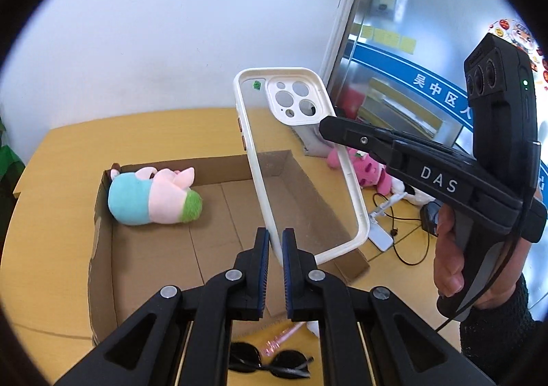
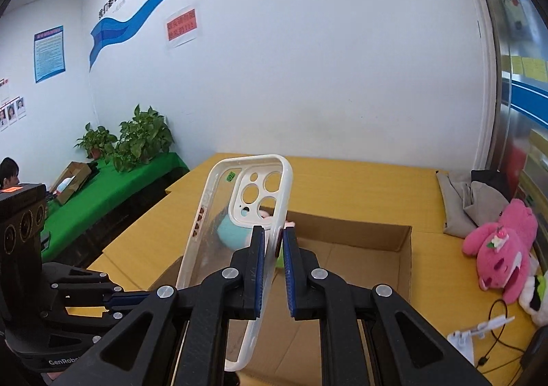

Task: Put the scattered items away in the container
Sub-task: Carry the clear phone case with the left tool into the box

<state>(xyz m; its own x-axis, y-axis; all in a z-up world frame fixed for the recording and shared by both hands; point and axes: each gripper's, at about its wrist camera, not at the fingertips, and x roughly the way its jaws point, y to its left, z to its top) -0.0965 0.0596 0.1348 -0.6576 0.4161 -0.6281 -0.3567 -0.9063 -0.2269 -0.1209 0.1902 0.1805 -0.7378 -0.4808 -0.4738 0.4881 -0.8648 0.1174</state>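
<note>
A clear phone case with a white rim point(image 1: 301, 159) is held upright above the open cardboard box point(image 1: 102, 214). My left gripper point(image 1: 276, 242) is shut on its lower edge. My right gripper point(image 2: 274, 242) is shut on its right rim; the case point(image 2: 236, 242) fills the middle of the right wrist view. The right gripper also shows in the left wrist view point(image 1: 328, 125), reaching in from the right. A pastel plush toy point(image 1: 150, 195) lies in the box's far left corner. The box also shows in the right wrist view point(image 2: 404, 249).
Black sunglasses point(image 1: 267, 360) and a pink item point(image 1: 282, 338) lie on the yellow table point(image 1: 58, 159) in front of the box. A pink plush bear point(image 2: 500, 252), a white clip with black cable point(image 2: 479, 331) and grey cloth point(image 2: 469, 201) lie right of the box.
</note>
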